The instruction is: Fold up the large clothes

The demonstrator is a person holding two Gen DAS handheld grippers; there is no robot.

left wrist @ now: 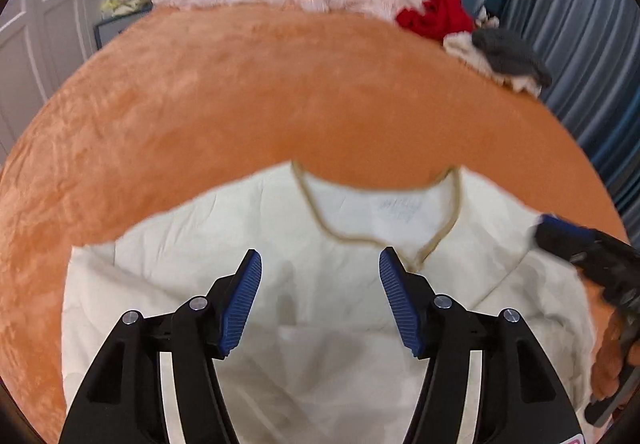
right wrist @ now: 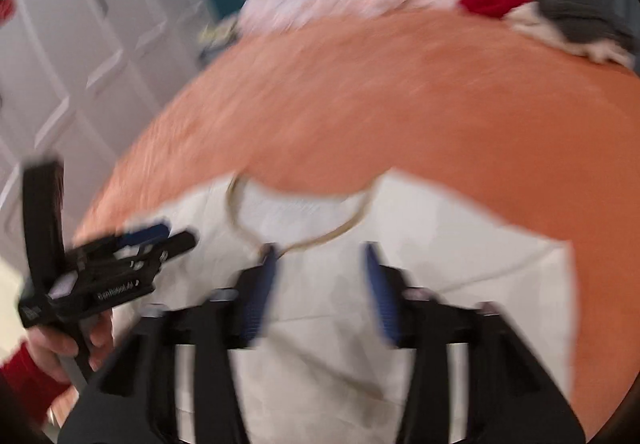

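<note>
Left gripper [left wrist: 320, 304]: jaws apart, nothing between the pads.
Right gripper [right wrist: 320, 292]: jaws apart, nothing gripped.
Cream garment [left wrist: 320, 356]: spread flat beneath both sets of jaws, neckline just ahead of the tips.
Orange bedcover [left wrist: 240, 92]: under the garment, extending beyond the jaws.

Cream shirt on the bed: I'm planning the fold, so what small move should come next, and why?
Probably lower each gripper onto a side edge of the cream shirt. It lies spread on the orange blanket, collar away, unfolded. The left gripper and right gripper are both open above it, holding nothing.
</note>
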